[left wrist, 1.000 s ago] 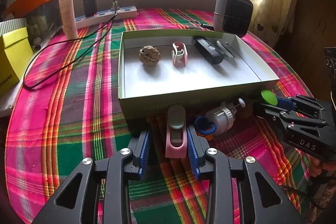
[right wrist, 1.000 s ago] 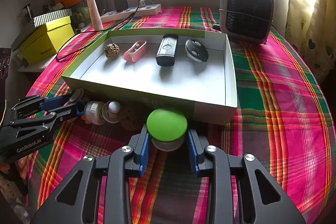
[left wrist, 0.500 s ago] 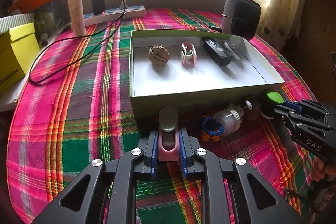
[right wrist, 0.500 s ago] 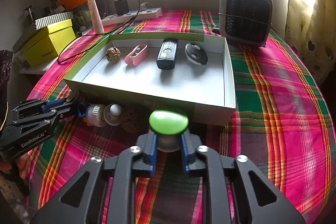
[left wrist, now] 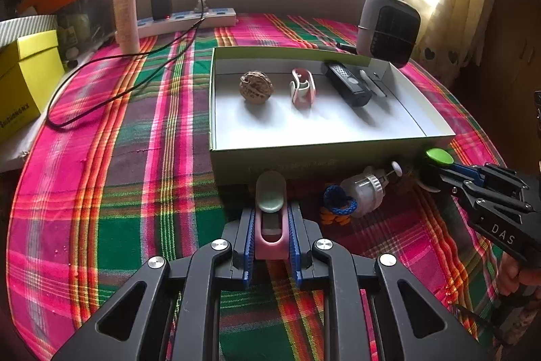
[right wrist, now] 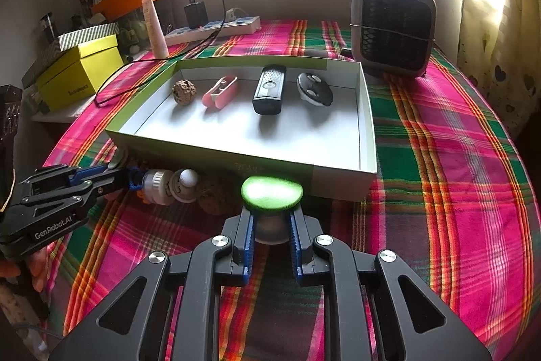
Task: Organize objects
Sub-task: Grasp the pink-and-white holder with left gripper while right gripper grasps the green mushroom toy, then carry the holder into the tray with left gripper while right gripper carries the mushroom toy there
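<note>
Pink clip (left wrist: 271, 227) pinched in left gripper (left wrist: 270, 246), green-capped knob (right wrist: 272, 192) clamped in right gripper (right wrist: 271, 241), both at six o'clock of open box (right wrist: 367, 124). Lift straight, clear near wall, set behind row at twelve.

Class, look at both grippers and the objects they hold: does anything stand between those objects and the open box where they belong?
Only the box's near wall. The left gripper clamps the pink clip and the right gripper clamps the green-topped piece just outside that wall; the white floor beyond looks free in front.
</note>
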### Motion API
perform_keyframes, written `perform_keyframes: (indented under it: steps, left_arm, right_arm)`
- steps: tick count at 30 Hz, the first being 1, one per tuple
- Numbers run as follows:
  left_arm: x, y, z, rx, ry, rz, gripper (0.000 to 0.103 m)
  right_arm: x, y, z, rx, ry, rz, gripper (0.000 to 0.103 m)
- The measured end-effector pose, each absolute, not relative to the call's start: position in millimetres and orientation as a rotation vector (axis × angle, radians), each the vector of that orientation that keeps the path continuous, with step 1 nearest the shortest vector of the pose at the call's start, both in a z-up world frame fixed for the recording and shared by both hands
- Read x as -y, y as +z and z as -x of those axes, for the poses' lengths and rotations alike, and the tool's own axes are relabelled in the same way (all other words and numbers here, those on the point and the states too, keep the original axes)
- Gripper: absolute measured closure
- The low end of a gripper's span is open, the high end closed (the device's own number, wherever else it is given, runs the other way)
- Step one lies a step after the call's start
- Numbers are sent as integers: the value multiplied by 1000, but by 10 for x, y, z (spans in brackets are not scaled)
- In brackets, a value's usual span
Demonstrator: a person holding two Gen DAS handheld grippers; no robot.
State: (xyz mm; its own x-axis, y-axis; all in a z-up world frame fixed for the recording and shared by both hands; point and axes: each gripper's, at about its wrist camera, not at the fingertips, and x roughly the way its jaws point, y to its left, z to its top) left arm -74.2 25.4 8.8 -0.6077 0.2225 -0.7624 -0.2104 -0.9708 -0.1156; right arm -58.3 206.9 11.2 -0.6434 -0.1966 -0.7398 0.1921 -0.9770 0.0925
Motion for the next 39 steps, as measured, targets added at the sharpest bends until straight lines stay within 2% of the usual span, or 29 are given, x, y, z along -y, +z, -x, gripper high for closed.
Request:
perform_keyframes:
  steps: [39]
  left_arm:
    - [-228,283,564,37,2649,1188,87]
  right_arm:
    - [-2079,278,411,61,-2680,-1094,85]
